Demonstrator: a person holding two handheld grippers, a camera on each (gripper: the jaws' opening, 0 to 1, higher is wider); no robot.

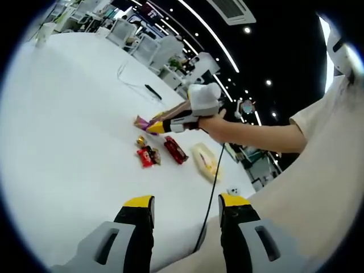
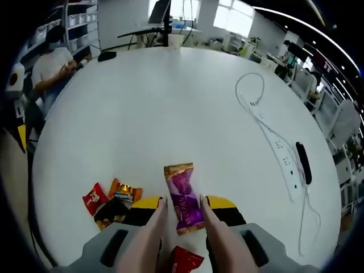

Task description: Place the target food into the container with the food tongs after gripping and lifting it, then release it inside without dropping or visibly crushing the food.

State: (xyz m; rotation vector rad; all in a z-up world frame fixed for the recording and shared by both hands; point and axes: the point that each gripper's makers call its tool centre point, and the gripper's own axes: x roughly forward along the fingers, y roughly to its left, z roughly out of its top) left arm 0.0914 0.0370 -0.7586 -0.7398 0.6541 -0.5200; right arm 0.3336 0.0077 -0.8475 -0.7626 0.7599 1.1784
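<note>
My right gripper (image 2: 182, 207) squeezes the tongs (image 2: 181, 227), and the tongs pinch the purple candy (image 2: 184, 198) on the white table (image 2: 170, 102). It isn't lifted yet. The clear container (image 1: 206, 161) waits nearby. My left gripper (image 1: 186, 206) is spread, holding nothing.

Colours on the white table

The table (image 2: 170, 102) is plain white. The candy (image 2: 183, 198) between the tongs (image 2: 152, 236) is purple with gold-brown ends; the tongs are pale pink. Both grippers have yellow tips on black jaws with grey bodies: the left gripper (image 1: 186, 203) and the right gripper (image 2: 185, 203). Nearby lie a red packet (image 2: 95, 199) and an orange-and-black wrapper (image 2: 122, 193). The power strip (image 2: 278, 151) is white.
</note>
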